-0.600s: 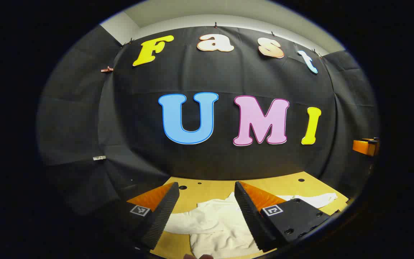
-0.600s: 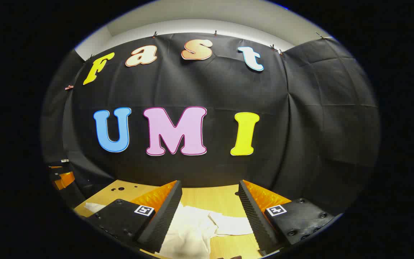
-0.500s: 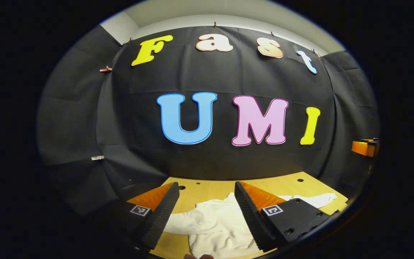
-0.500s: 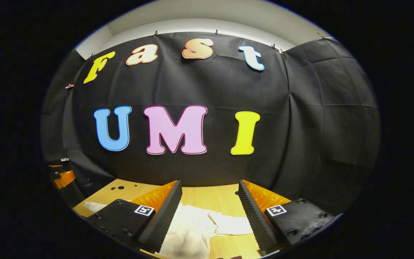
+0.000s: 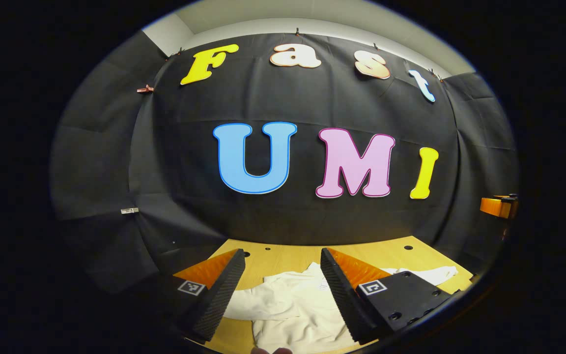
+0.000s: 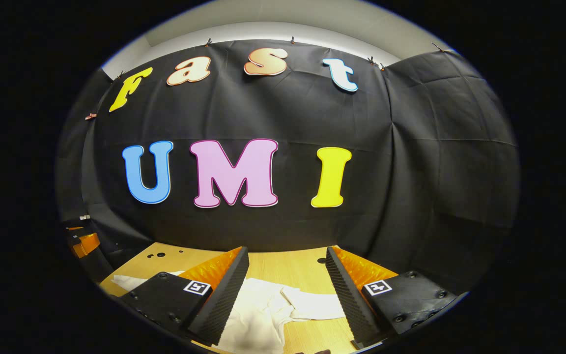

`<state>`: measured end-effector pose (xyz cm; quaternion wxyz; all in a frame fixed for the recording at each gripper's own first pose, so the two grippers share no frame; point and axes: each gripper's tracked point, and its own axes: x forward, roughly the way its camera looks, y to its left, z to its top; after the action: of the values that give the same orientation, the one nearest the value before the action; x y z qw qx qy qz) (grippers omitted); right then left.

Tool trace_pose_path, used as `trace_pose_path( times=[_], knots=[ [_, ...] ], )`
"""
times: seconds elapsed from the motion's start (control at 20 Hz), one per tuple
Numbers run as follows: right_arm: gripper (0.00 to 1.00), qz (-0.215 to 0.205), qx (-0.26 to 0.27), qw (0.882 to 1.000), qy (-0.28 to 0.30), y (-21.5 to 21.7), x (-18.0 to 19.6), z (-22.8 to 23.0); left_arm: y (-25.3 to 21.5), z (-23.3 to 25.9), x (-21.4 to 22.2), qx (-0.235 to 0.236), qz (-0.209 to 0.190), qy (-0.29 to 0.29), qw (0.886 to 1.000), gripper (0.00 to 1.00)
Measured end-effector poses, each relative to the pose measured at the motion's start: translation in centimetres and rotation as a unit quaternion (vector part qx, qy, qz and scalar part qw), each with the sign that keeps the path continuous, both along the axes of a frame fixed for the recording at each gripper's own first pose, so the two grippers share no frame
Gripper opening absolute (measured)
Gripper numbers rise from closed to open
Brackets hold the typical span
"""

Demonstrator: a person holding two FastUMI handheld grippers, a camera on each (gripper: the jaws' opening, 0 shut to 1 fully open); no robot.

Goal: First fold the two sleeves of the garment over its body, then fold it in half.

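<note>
Left tongs (image 5: pixel 282 290): seen in the left gripper view, spread wide with nothing between them, hanging above the counter and the garment, touching neither so far as can be told.
Garment (image 5: pixel 295 314): a white piece lying crumpled on the counter in front of and below the left tongs; it spreads across the gap between the two fingers.
Left sleeve (image 5: pixel 253 307): stretches out flat toward the left finger (image 5: pixel 216 302), lying on the wood beside the body of the garment.
Far sleeve (image 5: pixel 433 274): reaches out to the right past the right finger (image 5: pixel 344 300), its end resting near the counter's right edge.
Counter (image 5: pixel 288 255): pale wood with a few small dark holes near its back edge, set against the black cloth wall.
Other tongs seen far right (image 5: pixel 498 206): a small part at the rim of the left gripper view; whether spread or closed cannot be told there.
Right tongs (image 6: pixel 287 290): in the right gripper view, spread wide and holding nothing, above the counter (image 6: pixel 288 260).
Garment under right tongs (image 6: pixel 258 314): bunched white cloth between the fingers, with a folded sleeve end (image 6: pixel 312 305) lying toward the right finger.
</note>
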<state>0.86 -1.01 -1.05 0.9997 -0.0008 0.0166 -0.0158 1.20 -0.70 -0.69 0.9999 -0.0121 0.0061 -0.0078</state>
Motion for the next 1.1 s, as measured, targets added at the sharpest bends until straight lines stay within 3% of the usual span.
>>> trace_pose_path(
  times=[0.35,0.6,0.85,1.1],
  knots=[
    [0.96,-0.012,0.013,0.999,0.030,-1.6,1.1,-2.0,-2.1,-0.5,0.7,0.004,-0.019,0.009,1.000,0.98],
    [0.98,-0.036,0.044,0.991,0.125,-7.3,3.2,-10.0,-4.7,-1.6,0.6,0.004,-0.030,0.031,0.999,0.98],
    [0.98,-0.077,0.031,0.979,0.188,-16.2,7.1,-18.0,-6.3,-3.4,0.5,0.009,-0.029,0.067,0.997,0.98],
    [0.99,-0.117,0.063,0.957,0.258,-22.1,10.3,-26.4,-6.3,-4.6,0.2,0.037,-0.008,0.093,0.995,0.97]
  ],
)
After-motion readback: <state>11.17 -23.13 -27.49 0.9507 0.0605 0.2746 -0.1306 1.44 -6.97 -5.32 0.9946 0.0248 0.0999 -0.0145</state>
